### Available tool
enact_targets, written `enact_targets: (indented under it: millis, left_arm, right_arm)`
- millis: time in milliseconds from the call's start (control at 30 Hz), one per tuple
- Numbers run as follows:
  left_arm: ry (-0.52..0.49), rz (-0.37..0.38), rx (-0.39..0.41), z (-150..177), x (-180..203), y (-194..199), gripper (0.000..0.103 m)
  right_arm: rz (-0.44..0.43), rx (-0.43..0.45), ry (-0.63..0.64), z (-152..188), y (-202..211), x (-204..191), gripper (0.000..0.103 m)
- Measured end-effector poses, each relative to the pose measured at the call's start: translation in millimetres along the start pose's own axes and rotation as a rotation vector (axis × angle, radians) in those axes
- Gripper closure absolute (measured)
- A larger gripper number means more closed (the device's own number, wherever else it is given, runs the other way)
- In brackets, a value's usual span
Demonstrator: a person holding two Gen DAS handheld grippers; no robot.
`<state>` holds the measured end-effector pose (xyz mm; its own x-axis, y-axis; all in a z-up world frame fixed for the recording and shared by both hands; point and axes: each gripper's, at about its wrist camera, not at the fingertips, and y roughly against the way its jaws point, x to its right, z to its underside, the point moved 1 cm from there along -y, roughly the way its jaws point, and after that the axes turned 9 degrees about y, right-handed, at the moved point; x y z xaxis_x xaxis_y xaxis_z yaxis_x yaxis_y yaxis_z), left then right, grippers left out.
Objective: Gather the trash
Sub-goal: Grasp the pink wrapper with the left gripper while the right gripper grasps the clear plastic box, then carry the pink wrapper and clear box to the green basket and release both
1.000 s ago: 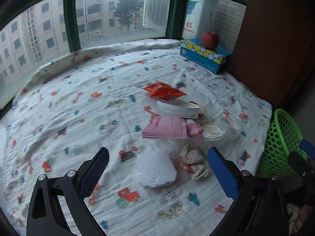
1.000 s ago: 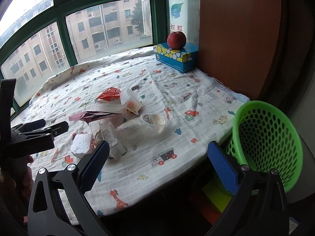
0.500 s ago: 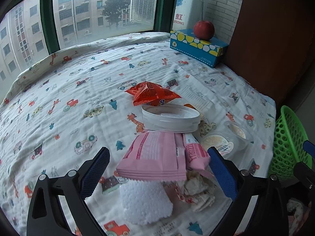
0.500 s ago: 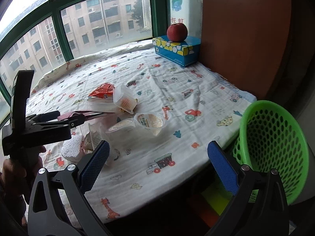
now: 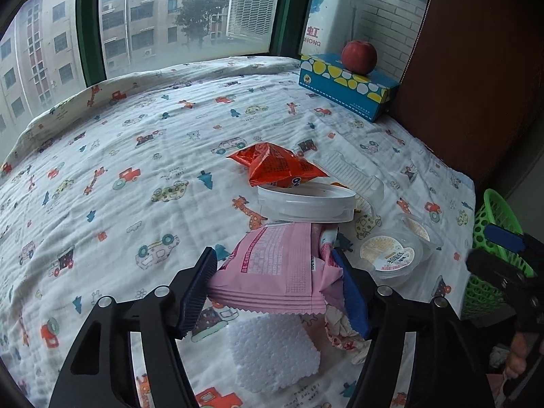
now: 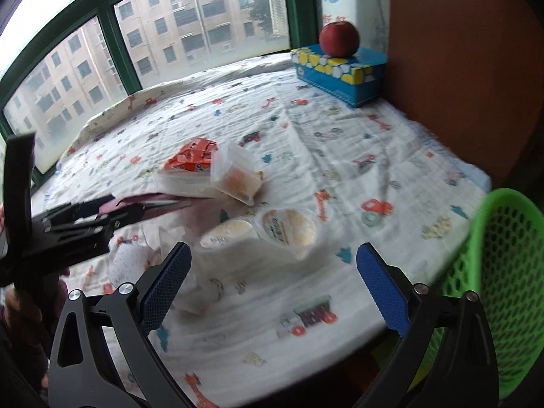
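Step in hand: left gripper (image 5: pixel 277 289) taking pink wrapper (image 5: pixel 275 268), first of trash pile near bed's (image 5: pixel 136 170) right edge. Jaws closed in against wrapper's two side edges; wrapper looks pinched, firm clamp cannot be told. Wrapper lies over foam block (image 5: pixel 272 350), near end between fingers, far end touching white lid (image 5: pixel 304 200). Right gripper (image 6: pixel 272 289) apart, empty, hovering short of two cups (image 6: pixel 261 229). Basket (image 6: pixel 510 289) stands off bed's right edge. Next move, by judgement: lift wrapper clear of lid, carry right, release over basket.

Pink wrapper (image 5: pixel 278 268) flat atop trash pile, beside white foam (image 5: pixel 272 353).
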<state>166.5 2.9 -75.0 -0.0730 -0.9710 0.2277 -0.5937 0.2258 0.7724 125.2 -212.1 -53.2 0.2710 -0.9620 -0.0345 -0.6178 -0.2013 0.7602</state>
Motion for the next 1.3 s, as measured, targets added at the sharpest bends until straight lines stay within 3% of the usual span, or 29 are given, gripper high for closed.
enact_targets:
  millis: [100, 433, 767, 867, 967, 1100, 1300]
  left_arm:
    - [-0.001, -0.001, 0.002, -1.0, -6.0, 8.5, 0.044]
    - [0.001, 0.010, 0.016, -4.3, -28.2, 35.2, 0.046]
    - [-0.018, 0.010, 0.042, -8.4, -40.8, 62.2, 0.047]
    - [-0.017, 0.010, 0.047, -9.9, -44.8, 68.6, 0.047]
    - [-0.017, 0.006, 0.055, -10.9, -47.2, 72.4, 0.047]
    - [-0.015, 0.007, 0.060, -11.1, -46.8, 73.6, 0.047]
    - [-0.042, 0.030, 0.079, -16.1, -32.3, 77.3, 0.047]
  right_arm:
    - [-0.024, 0.001, 0.031, -12.6, -11.1, -5.8, 0.010]
    - [-0.158, -0.055, 0.005, -55.5, -71.9, -15.8, 0.015]
    - [-0.223, -0.151, -0.096, -68.6, -127.5, -6.5, 0.027]
    - [-0.240, -0.181, -0.118, -63.3, -137.6, -4.7, 0.037]
    - [-0.238, -0.180, -0.114, -60.5, -139.2, -4.9, 0.045]
    - [-0.227, -0.144, -0.105, -60.3, -126.7, -4.8, 0.045]
    - [-0.193, -0.043, -0.073, -61.1, -75.0, 0.6, 0.045]
